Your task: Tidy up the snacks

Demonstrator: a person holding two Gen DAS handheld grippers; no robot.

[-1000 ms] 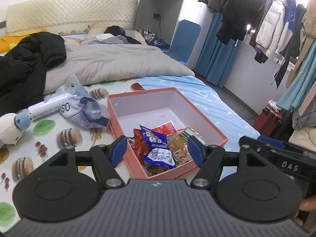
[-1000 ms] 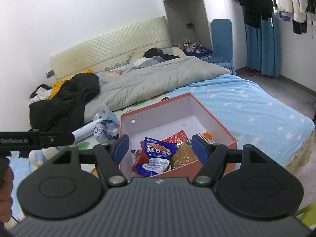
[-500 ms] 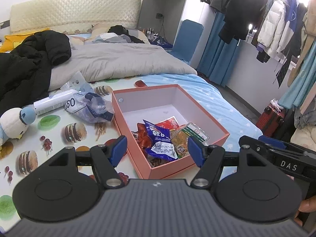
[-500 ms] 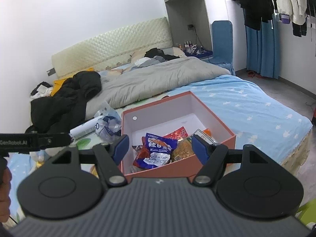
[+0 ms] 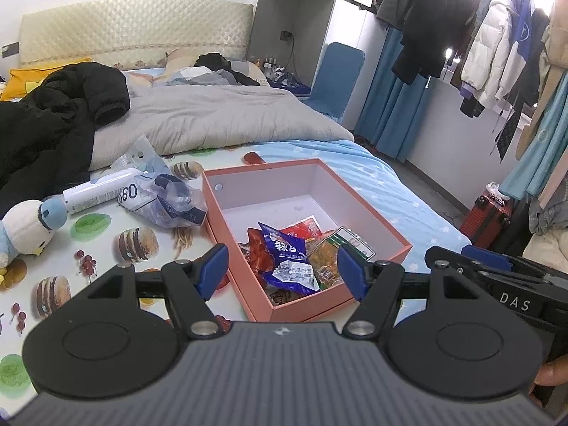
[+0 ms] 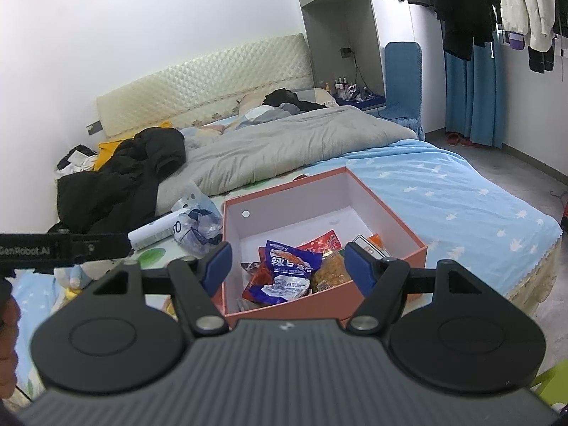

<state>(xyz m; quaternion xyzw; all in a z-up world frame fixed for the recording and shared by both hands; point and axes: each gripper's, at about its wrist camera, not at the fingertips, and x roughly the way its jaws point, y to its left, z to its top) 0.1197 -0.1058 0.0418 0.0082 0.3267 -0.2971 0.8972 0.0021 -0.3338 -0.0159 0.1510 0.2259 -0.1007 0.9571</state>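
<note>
Orange box (image 5: 369, 300) beyond spread fingers (image 5: 213, 269)

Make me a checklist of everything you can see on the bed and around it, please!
Surface: bed with a blue starry sheet and a food-print mat.
Job's things: open orange box on the bed; snack packets piled at its near end, far end bare.
Clutter: crumpled plastic bag, white tube, plush toy, black jacket, grey quilt.
Grippers: left tool open, holding nothing; right tool open, holding nothing; both hover short of the box.
Cables: one runs down from a wall socket by the headboard.
Surroundings: blue chair, hanging clothes, blue curtain, red suitcase.
</note>
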